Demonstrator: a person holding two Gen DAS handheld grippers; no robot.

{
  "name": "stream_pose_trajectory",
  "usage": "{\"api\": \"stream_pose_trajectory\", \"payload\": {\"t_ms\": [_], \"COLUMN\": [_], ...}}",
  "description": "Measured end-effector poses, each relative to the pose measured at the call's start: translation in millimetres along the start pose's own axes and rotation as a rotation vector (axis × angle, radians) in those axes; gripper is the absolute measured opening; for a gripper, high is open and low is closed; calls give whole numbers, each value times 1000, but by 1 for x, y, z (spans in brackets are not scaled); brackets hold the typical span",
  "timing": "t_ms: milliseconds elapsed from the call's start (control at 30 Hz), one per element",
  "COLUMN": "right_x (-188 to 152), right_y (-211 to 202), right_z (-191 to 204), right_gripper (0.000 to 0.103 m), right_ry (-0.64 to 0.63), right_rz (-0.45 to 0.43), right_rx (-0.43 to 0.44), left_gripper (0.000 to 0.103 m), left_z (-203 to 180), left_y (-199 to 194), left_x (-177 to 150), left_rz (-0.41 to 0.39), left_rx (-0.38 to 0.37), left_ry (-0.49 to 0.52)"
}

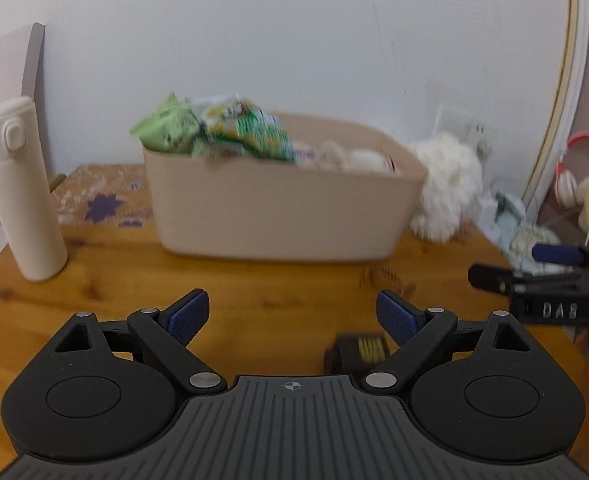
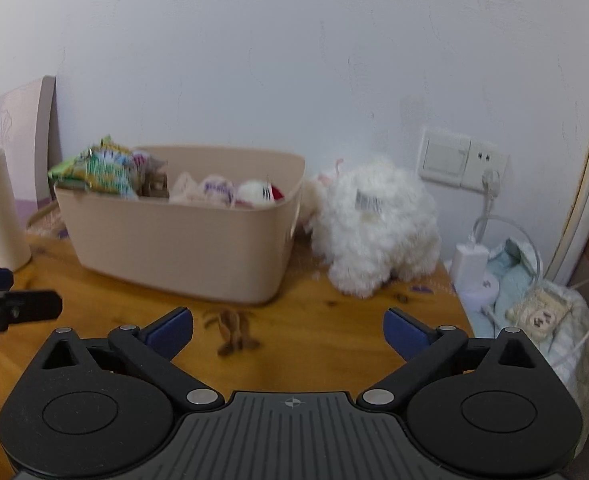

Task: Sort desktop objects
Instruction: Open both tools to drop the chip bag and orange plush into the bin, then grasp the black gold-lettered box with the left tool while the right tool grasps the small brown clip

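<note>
Approaching the next pick, by the look of it: both grippers empty and low over the wooden surface (image 2: 334, 344), with the beige bin (image 2: 182, 240) already holding snack packets (image 1: 214, 128) and small plush pieces. Left gripper (image 1: 292, 316) with jaws spread wide, nothing between them; right gripper (image 2: 288, 332) likewise wide apart and holding nothing. Still loose on the surface: a small brown claw-like clip (image 2: 232, 330), lying just ahead of the right gripper between its fingertips' line and the bin, and a small dark box with a yellow face (image 1: 360, 350), close under the left gripper's right finger. Probably the clip next for the right side, judging by aim: calling for a further drop, jaws straddling it, then a close before a lift over the bin's near rim. Blur too heavy to say how the clip lies.

Open room in the middle of the surface. Tight spots: white fluffy toy (image 2: 374, 232) touching the bin's right end, cream bottle (image 1: 18, 188) upright at the left, surface edge falling off at right toward a charger (image 2: 468, 266) and a bundle of cloth (image 2: 534, 300). Grippers near each other side by side.
</note>
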State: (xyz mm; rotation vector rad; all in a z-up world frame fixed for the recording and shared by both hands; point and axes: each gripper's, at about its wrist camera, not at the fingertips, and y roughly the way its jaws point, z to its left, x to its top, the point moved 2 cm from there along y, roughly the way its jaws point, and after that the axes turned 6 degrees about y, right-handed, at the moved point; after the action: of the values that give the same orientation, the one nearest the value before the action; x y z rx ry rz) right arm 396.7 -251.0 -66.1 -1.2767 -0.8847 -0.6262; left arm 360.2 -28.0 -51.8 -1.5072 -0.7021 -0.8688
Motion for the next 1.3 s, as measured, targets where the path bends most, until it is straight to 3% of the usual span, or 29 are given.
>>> {"api": "stream_pose_trajectory", "payload": {"t_ms": [467, 1000, 1300], "right_x": [-32, -39, -37], "right_y": [19, 42, 63], "right_z": [-15, -8, 6], "right_gripper": [103, 103, 103], "right_ry": [-22, -54, -80], "right_rz": [92, 124, 139], "right_rx": [14, 36, 43], "left_gripper": [92, 92, 92], "left_z": [-35, -35, -22], "left_y": [17, 54, 63], "left_x": [-32, -40, -39], "left_rz": [87, 138, 129], "left_rx": [-27, 14, 92], "left_ry": [57, 26, 50]}}
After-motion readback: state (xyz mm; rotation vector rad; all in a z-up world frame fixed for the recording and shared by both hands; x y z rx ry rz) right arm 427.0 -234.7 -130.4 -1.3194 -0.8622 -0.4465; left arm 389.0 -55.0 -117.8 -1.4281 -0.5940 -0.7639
